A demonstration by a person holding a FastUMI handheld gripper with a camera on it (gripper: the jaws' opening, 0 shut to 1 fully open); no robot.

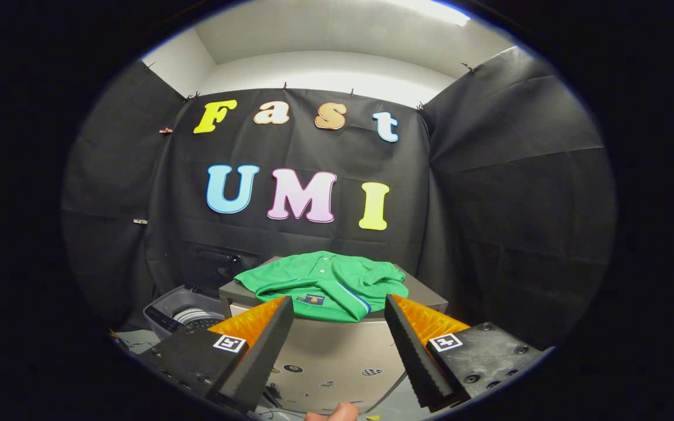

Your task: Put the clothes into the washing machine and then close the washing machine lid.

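Note:
A green polo shirt [328, 282] lies crumpled on top of a grey box-like cabinet [337, 351], its front hem hanging a little over the cabinet's near edge. My gripper [337, 307] is open, its two fingers spread wide in front of the cabinet, with the tips just short of the shirt's hem and nothing between them. To the left of the cabinet and lower down stands the small grey washing machine [164, 307], its top open so that the drum [193, 317] shows inside. The left finger [267, 339] hides part of the machine.
Black cloth walls close the booth behind and on both sides. The cabinet's front face carries a few small round stickers [293, 368]. A fingertip of a person's hand [332, 413] shows at the very bottom, below the cabinet.

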